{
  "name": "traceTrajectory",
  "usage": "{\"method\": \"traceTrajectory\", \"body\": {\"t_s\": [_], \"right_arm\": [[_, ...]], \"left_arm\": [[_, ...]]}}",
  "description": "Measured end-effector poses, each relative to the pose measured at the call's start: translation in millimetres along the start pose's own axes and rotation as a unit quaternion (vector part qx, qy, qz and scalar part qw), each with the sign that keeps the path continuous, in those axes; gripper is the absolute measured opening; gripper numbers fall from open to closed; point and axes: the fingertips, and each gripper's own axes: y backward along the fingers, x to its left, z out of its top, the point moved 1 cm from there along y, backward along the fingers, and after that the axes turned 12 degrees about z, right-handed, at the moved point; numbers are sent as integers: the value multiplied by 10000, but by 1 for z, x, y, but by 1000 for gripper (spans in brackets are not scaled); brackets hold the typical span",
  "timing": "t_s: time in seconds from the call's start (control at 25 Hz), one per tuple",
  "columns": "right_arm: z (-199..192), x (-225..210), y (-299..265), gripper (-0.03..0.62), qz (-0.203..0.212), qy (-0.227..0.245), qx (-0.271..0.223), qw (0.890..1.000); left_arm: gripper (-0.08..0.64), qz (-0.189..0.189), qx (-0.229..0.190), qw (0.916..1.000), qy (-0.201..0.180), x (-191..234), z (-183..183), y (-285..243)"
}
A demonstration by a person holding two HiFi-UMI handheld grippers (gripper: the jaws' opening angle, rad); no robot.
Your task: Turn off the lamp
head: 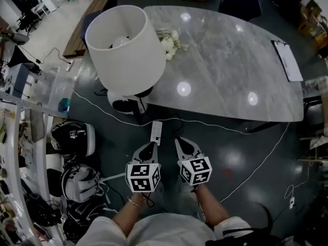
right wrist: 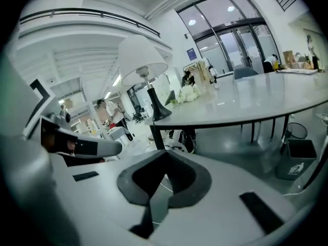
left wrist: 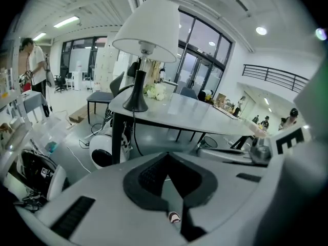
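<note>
Left claw clenched, empty. Right claw clenched, empty, just beside it. Lamp ahead-left of both, on table corner; bulb inside shade. White box on floor beyond claw tips. Clear bin far left, teal item inside.

White lamp shade, grey marbled table

From above, the big round white lamp shade hides most of the lamp's black foot and part of the small white flowers. The little white box on the floor cord is too small for us to tell how it is set. The bottom edge cuts off the person's arms. In the left gripper view, we cannot make out the far-off people.
</note>
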Motion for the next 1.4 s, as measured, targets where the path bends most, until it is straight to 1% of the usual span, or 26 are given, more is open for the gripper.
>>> {"method": "traceTrajectory", "body": {"t_s": [0.2, 0.36, 0.52, 0.68, 0.88, 1.08, 1.4], "right_arm": [[53, 34, 25, 0, 150, -25, -183, 9997], [89, 55, 46, 0, 205, 79, -286, 9993], [119, 63, 62, 0, 232, 194, -414, 9987], [147, 59, 70, 0, 157, 255, -575, 9979], [160, 56, 70, 0, 120, 235, -624, 9977], [168, 59, 60, 0, 223, 355, -550, 9976], [176, 59, 50, 0, 311, 517, -428, 9973]], "left_arm": [[9, -83, -191, 9997, -148, -12, 32, 31], [8, -82, -437, 9989, -116, -17, 65, 57], [9, -75, -780, 9969, -92, -19, 95, 77], [9, -66, -1095, 9939, -49, -21, 122, 89], [9, -72, -1235, 9923, -62, -25, 133, 93], [9, -32, -1383, 9904, -72, -27, 143, 94], [8, 57, -1440, 9896, -22, -23, 154, 87]]}}
